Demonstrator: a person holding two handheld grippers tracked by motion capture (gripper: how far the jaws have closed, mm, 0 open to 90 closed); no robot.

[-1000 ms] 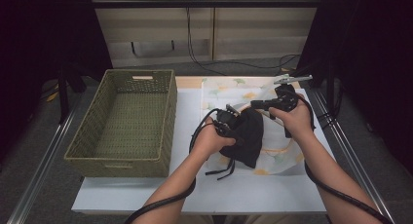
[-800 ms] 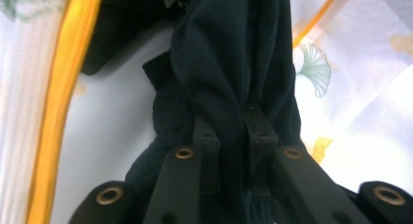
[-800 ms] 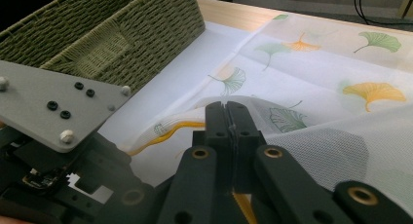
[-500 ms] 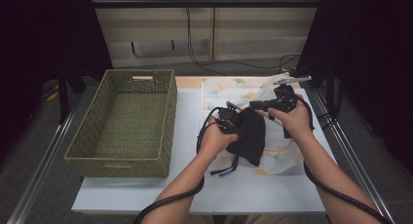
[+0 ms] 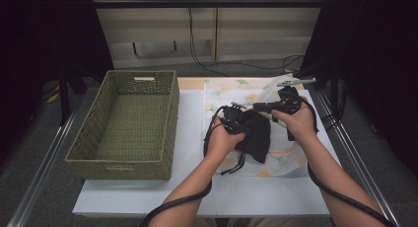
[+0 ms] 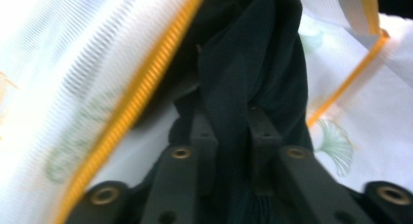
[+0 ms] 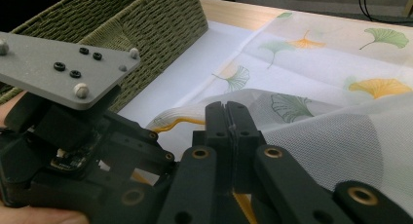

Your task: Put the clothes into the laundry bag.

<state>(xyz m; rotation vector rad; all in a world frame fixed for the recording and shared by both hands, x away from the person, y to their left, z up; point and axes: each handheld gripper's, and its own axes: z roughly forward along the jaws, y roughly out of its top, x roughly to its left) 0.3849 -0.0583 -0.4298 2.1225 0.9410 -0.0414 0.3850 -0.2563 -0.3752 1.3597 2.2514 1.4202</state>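
**Black garment going into a mesh laundry bag**

On the white table (image 5: pixel 148 197), right of the empty green woven basket (image 5: pixel 128 123), lies a white mesh bag printed with ginkgo leaves and edged by a yellow zipper (image 5: pixel 231 91). A crumpled black cloth garment (image 5: pixel 256 135) sits at the bag's mouth — partly under the lifted mesh.

The left gripper (image 5: pixel 235 119) has the black cloth between its jaws; they have just been opening a little, and the fabric is pinched between the pads (image 6: pixel 207 131) in the left gripper view. The right gripper (image 5: pixel 263 107) is clamped tight on the bag's upper mesh edge — holding it raised above the garment, just beside the left gripper.
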